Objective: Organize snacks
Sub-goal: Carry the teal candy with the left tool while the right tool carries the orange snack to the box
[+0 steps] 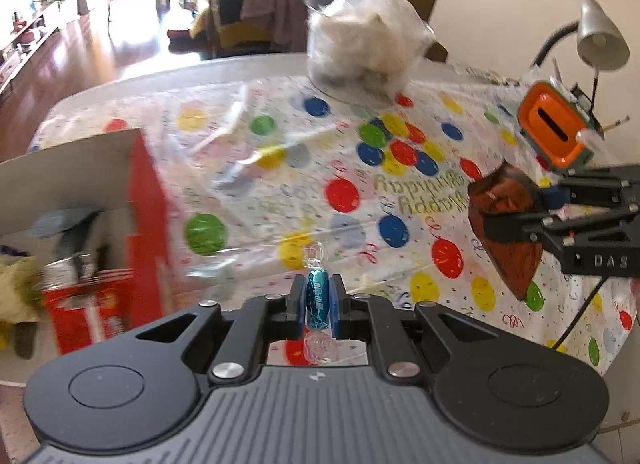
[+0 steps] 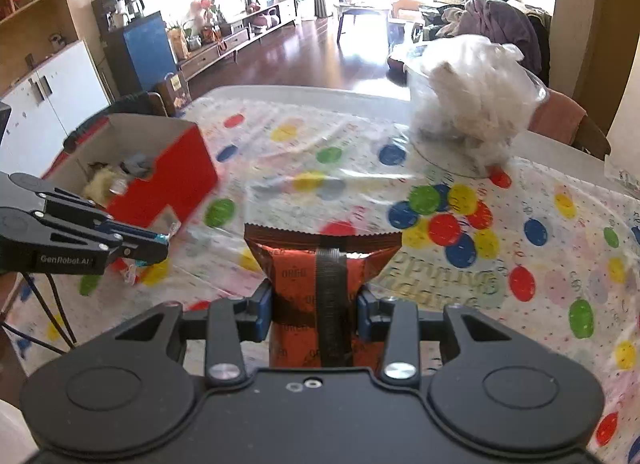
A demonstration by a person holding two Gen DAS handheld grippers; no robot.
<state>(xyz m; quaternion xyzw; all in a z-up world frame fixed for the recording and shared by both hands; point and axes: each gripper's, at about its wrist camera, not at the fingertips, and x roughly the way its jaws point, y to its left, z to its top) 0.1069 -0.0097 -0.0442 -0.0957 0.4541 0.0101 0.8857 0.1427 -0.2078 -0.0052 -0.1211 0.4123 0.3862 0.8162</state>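
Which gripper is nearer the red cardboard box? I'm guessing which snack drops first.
Left. The left gripper hangs just beside the red cardboard box; the right gripper is farther right.

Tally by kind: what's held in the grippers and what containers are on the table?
Wrapped candy, teal, in the left gripper: 1
Snack packet, brown-red, in the right gripper: 1
Red cardboard box: 1
Clear tub stuffed with white plastic: 1
Total: 4

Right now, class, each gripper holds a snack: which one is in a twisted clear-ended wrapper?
The small teal candy in the left gripper. The right gripper holds a flat brown-red snack packet with crimped ends instead.
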